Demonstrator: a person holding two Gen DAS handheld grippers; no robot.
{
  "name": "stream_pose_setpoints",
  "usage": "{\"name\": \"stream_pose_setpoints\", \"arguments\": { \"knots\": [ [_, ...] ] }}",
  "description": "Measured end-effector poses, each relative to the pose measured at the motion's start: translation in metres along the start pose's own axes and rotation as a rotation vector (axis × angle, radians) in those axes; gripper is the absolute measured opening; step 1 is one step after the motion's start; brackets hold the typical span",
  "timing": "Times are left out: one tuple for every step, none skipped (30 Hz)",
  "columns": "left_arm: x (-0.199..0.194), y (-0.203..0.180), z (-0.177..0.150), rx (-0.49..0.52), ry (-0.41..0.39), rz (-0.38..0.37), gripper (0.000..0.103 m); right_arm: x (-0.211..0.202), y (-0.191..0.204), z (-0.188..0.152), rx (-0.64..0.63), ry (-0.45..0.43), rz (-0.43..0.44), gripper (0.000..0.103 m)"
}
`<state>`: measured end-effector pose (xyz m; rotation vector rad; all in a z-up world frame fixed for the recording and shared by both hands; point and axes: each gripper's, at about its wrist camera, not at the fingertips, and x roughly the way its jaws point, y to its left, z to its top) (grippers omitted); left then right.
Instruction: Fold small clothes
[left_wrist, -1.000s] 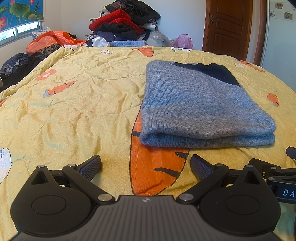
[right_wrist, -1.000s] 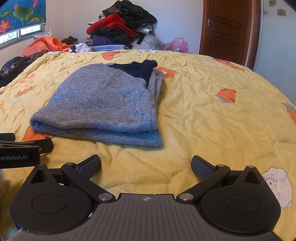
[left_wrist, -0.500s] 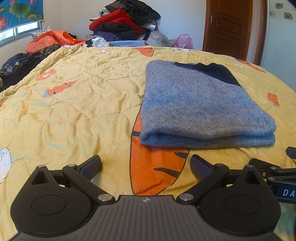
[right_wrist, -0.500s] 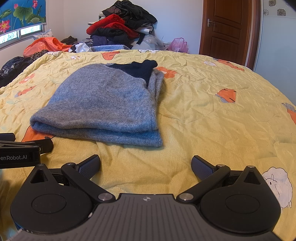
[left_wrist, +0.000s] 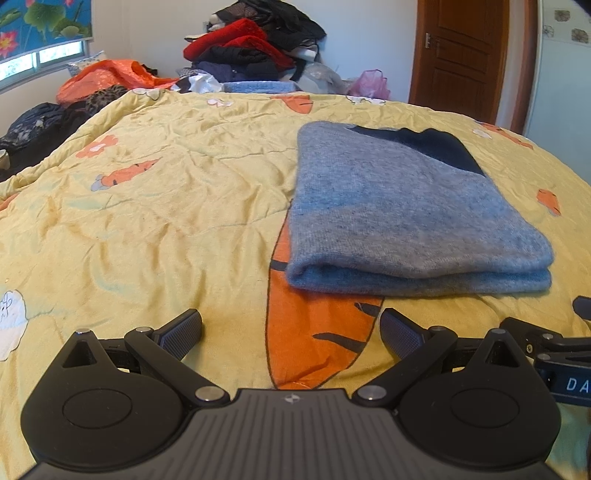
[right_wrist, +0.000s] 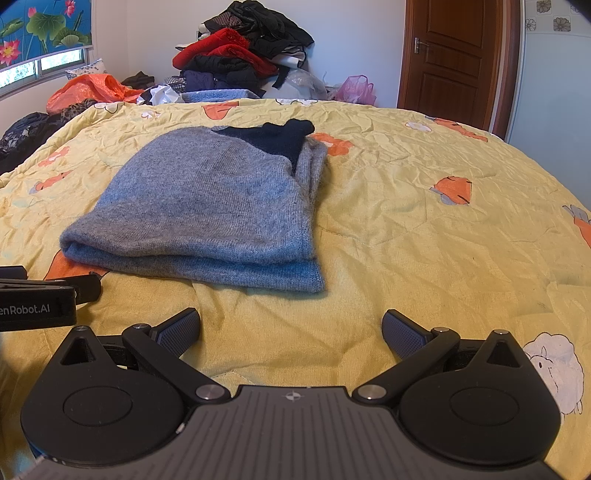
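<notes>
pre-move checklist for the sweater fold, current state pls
1. Left gripper open, empty: ok.
2. Right gripper open, empty: ok.
3. Grey sweater folded, flat on the yellow quilt: ok.
4. Both grippers short of the sweater's near edge, not touching: ok.
5. Dark collar part tucked in: not ok, it sticks out at the far end.
6. Underside layers even: cannot tell.
</notes>
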<state>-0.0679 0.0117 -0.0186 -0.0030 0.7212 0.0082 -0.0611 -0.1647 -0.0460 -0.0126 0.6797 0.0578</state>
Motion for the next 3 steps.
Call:
{"name": "stream_pose_setpoints", "arguments": {
  "knots": [
    [0.0006, -0.0006, 0.0001, 0.004, 0.002, 0.002, 0.103, 0.0, 0.0001, 0.0, 0.0, 0.0, 0.0, 0.103],
    [0.0014, -0.0007, 0.0005, 0.007, 0.003, 0.002, 0.103, 0.0001, 0.0, 0.0001, 0.0, 0.0, 0.0, 0.103],
    [0.0019, 0.0002, 0.0007, 0.007, 0.004, 0.0, 0.103, 0.0001, 0.0, 0.0001, 0.0, 0.0, 0.0, 0.103]
  ]
}}
